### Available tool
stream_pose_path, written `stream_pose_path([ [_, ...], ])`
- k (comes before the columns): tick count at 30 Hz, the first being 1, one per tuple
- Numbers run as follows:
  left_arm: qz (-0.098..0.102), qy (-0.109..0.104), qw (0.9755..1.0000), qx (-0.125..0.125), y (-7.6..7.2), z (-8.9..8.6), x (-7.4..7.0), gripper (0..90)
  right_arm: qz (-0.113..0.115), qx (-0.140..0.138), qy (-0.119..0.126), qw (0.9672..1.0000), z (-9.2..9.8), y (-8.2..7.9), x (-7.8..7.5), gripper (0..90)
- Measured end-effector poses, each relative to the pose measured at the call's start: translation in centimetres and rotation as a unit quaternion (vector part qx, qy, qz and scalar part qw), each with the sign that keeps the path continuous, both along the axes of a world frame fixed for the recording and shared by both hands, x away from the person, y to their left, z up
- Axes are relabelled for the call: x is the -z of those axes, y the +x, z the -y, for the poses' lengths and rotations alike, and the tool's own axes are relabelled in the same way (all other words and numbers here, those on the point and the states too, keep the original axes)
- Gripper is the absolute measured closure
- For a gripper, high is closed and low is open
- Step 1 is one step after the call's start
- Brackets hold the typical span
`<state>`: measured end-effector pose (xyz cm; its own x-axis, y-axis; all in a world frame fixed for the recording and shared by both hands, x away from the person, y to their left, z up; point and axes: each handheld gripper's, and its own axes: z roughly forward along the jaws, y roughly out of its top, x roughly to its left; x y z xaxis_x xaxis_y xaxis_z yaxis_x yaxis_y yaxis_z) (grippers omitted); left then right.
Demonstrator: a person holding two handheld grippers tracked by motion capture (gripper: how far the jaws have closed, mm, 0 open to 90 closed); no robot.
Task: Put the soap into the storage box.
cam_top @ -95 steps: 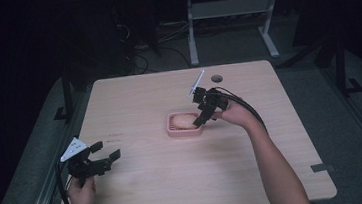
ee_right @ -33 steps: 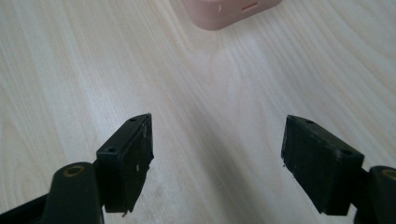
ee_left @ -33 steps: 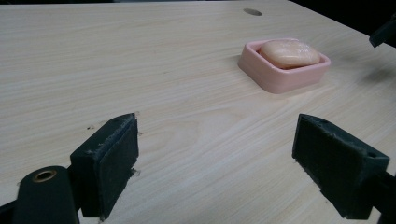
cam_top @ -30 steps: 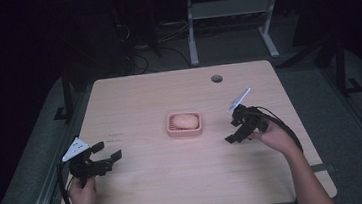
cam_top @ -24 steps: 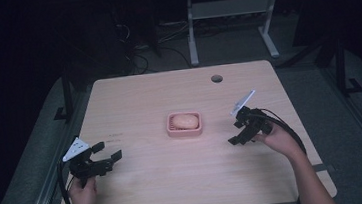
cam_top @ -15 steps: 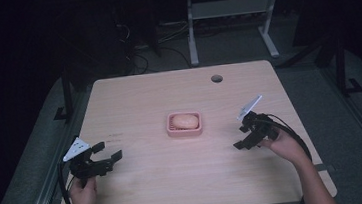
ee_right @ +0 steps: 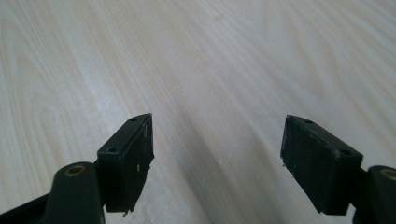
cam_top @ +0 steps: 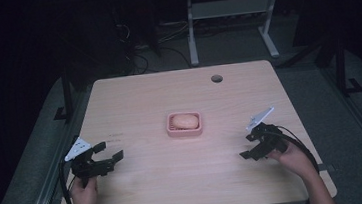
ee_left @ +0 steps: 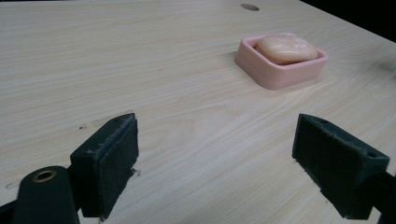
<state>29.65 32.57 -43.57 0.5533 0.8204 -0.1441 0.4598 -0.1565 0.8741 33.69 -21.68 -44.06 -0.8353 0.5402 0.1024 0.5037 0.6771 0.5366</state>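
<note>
A pink soap dish point(cam_top: 185, 130) sits at the middle of the wooden table point(cam_top: 178, 97), with a pale peach soap bar point(cam_top: 185, 121) lying in it. The left gripper view shows the same dish point(ee_left: 280, 70) and soap bar point(ee_left: 285, 48) ahead to the right. My left gripper point(cam_top: 109, 153) rests near the table's front left, open, nothing between its jaws point(ee_left: 217, 163). My right gripper point(cam_top: 247, 147) is at the front right, well clear of the dish, open and empty; its view point(ee_right: 217, 161) looks down on bare wood.
A dark round grommet hole point(cam_top: 216, 78) lies near the table's far edge. Beyond the table are a white desk frame point(cam_top: 231, 17) and cables on a dark floor. Table edges lie close behind both hands.
The right gripper was at the soap dish, then drew back to the front right of the table and kept sliding nearer the person. The soap now lies in the dish. The left gripper stayed still.
</note>
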Motion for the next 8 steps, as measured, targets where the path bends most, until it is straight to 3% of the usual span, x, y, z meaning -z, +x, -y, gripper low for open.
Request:
stream_pose_path([
  [8, -0.001, 0.001, 1.0, 0.0, 0.0, 0.0, 0.0, 14.2, 0.015, 0.021, 0.02, 0.9995, 0.5, -2.0, 0.4, 24.9],
])
